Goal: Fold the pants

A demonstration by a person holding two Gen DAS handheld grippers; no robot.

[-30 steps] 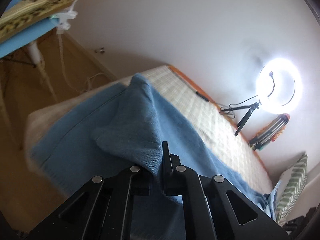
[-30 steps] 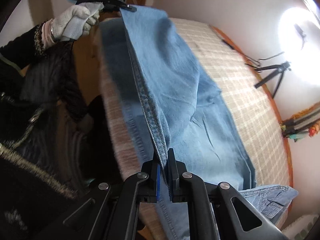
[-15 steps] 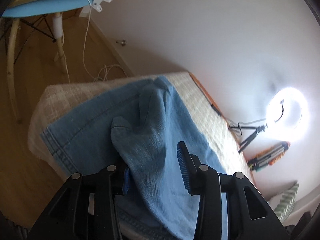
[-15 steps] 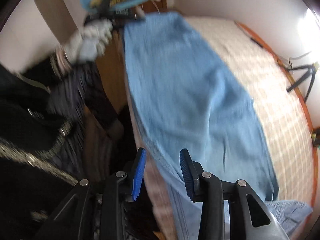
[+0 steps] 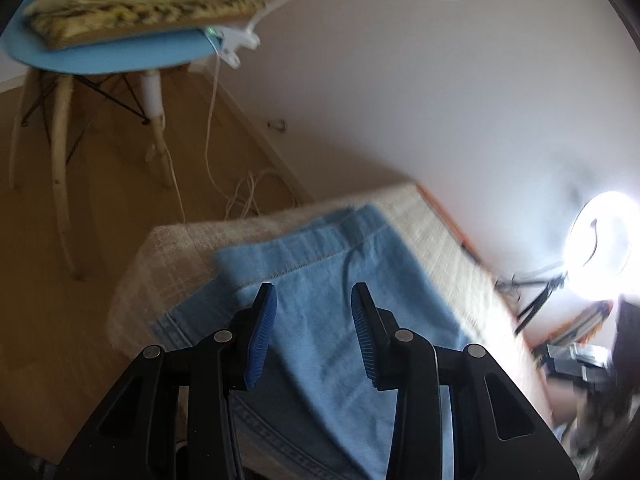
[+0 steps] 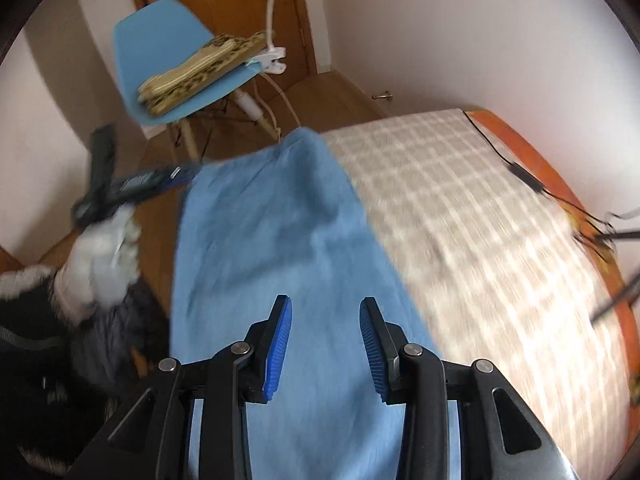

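Note:
Light blue denim pants (image 5: 336, 300) lie folded lengthwise on a checked bed cover (image 5: 172, 252), one leg over the other, hems toward the bed's near corner. They also show in the right wrist view (image 6: 272, 248) as a long blue strip along the bed's left edge. My left gripper (image 5: 314, 294) is open and empty just above the pants. My right gripper (image 6: 325, 306) is open and empty above the pants further along. The left gripper (image 6: 120, 188) and its gloved hand (image 6: 100, 256) show blurred at the left in the right wrist view.
A blue chair (image 6: 160, 52) with a folded patterned cloth (image 6: 200, 72) and a clip lamp (image 6: 272, 56) stands beyond the bed's end on the wooden floor (image 5: 80, 184). A ring light (image 5: 600, 248) on a tripod stands by the wall. A black cable (image 6: 520, 168) lies along the bed's far edge.
Both grippers were shut on the pants' edge and held it up; they have opened and let go. The upper leg now lies flat on the lower one. Both grippers have drawn back.

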